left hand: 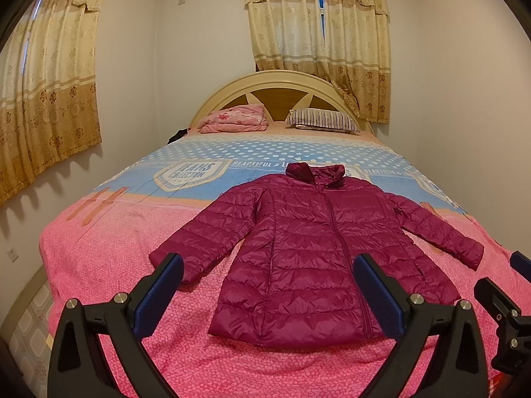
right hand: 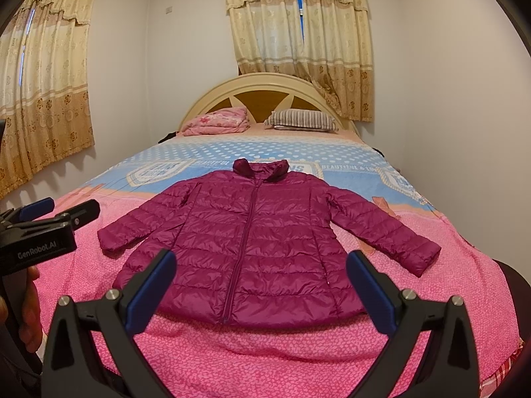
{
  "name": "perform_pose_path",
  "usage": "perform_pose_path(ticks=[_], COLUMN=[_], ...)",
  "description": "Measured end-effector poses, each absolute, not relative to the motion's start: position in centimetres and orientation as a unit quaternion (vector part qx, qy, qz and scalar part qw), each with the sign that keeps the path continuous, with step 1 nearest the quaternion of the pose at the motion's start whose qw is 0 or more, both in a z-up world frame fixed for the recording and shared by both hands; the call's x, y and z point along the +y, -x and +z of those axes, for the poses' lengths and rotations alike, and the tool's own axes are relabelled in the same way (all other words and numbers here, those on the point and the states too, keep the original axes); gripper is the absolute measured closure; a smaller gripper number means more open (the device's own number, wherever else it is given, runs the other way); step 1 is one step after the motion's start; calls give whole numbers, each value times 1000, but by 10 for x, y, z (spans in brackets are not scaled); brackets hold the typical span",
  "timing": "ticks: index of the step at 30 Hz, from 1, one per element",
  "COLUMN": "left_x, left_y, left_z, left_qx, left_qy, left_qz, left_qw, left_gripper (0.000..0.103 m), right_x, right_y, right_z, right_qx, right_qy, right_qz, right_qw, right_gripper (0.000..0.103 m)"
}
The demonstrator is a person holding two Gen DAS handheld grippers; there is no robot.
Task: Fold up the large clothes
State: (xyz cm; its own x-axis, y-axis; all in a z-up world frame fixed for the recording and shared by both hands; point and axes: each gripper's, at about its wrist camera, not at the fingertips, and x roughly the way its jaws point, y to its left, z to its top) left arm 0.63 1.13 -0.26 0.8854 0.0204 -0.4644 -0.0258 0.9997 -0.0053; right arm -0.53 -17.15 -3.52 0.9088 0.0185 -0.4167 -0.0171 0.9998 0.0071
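Here one magenta puffer jacket lies flat and zipped on the bed, collar toward the headboard, both sleeves spread outward. Beyond the jacket, against the headboard, sit one striped pillow and one folded pink blanket. Two curtains hang in the room, one behind the headboard and one left of the jacket. There are two grippers. The left gripper and the right gripper both hover above the jacket's hem end, jaws spread wide, holding nothing, touching no cloth.
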Motion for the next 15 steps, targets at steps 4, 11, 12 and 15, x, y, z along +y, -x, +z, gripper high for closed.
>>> perform_pose_path(ticks=[4, 11, 12, 15], left_x=[12, 12, 14, 17], left_y=[-7, -7, -8, -13], left_z=[-2, -4, -5, -8], left_qx=[239, 241, 242, 245], left_qy=[6, 3, 3, 3], left_qz=[12, 10, 11, 16], left_qw=[971, 971, 970, 969], left_gripper=[1, 1, 1, 1], right_x=[-171, -169, -170, -174], right_y=[6, 5, 4, -1], right_z=[-35, -37, -37, -41], right_qx=[214, 217, 218, 223], right_qy=[-2, 0, 0, -6], right_qz=[9, 12, 11, 12], right_qw=[977, 976, 976, 975], right_gripper=[0, 0, 0, 0])
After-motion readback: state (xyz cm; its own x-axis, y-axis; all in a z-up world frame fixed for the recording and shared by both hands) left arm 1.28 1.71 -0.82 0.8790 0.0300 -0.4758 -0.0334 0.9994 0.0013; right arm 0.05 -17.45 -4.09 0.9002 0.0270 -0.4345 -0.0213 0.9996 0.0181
